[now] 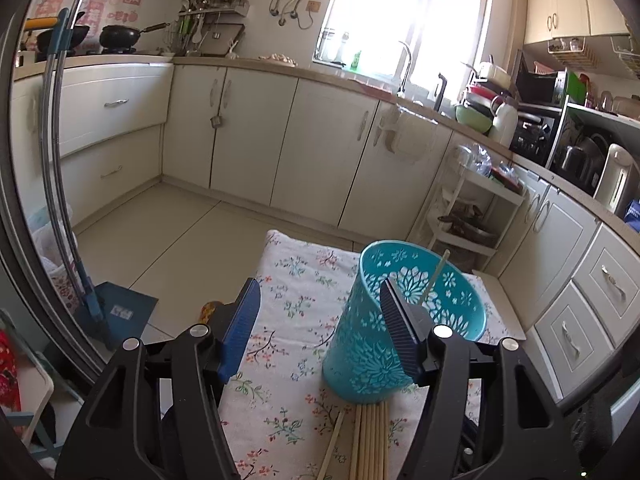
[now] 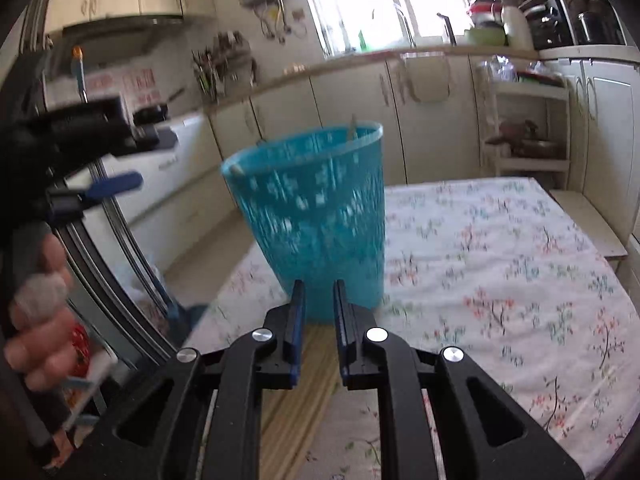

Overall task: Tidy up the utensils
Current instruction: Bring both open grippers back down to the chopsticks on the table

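Setting: a kitchen with cream cabinets; a desk [image 2: 500, 264] covered in a white floral cloth carries the work.
Holder: a tall turquoise plastic basket with lace-pattern cut-outs [image 1: 372, 332] stands upright on the cloth, with one pale wooden chopstick [image 1: 434, 278] already leaning inside against its rim.
Remaining utensils: a bundle of pale wooden chopsticks [image 1: 370, 440] lies flat on the cloth just in front of the basket's base, ends pointing at it, likely kept close so each transfer is short.
Left tongs [image 1: 320, 320]: spread wide and holding nothing; one blue pad overlaps the basket's rim in its own view, but contact cannot be told. The stance suggests readiness to steady the basket.
Right tongs [image 2: 320, 296]: parted only a narrow gap, empty, aimed down over the bundle, probably lining up for the next pick.
Left view only: the basket's interior and the chopstick in it, sharp.
Right view only: the left tongs from the side, left of the basket and clear of it, with fingers [image 2: 36, 320] at the edge; this view is motion-blurred.
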The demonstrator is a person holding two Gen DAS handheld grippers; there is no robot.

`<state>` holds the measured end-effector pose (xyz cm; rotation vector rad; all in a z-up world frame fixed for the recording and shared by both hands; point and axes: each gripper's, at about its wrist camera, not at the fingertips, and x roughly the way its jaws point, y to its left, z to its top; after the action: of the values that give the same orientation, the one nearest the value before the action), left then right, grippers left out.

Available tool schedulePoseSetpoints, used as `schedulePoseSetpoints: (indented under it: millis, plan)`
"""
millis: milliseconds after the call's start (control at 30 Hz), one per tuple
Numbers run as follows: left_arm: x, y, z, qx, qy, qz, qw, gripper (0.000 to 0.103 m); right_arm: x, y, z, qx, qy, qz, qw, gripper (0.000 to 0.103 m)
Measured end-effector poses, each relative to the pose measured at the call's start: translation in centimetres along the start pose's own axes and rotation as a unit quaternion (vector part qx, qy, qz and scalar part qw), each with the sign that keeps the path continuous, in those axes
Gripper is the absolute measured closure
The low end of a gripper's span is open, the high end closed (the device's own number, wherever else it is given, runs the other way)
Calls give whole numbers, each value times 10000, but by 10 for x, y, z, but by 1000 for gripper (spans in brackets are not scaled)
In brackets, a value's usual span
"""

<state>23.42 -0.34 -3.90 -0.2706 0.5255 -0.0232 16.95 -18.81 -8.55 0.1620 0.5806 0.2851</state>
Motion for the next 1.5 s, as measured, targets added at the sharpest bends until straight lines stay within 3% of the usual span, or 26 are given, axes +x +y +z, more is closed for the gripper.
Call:
schedulePoseSetpoints:
  millis: [133,333,533,733,1133,1267,1500]
  plan:
    - [2,2,-6,135,98,33,9999,42,19,-3,-6,-84,518,-299,9982,86]
    - [30,13,-28,445,823,227,9954,39,37,-16,-27,10,1193,-541,9914,86]
    - [57,20,-57,602,1554,265,9857,39,45,-16,-32,25,1421,-469,9887,86]
    - [76,11,-76,911,2004,207,9752,39,53,-10,-33,-12,1516,-321,9879,86]
    - [97,-12,-110,1715,2458,252,9537,39,56,2,-30,-679,1863,-550,9786,92]
    - [100,-16,-112,1857,2500,287,9498,39,55,3,-28,-1010,1982,-550,9734,92]
    - [102,-19,-114,1987,2454,298,9484,40,54,-6,-27,-1056,2084,-518,9709,92]
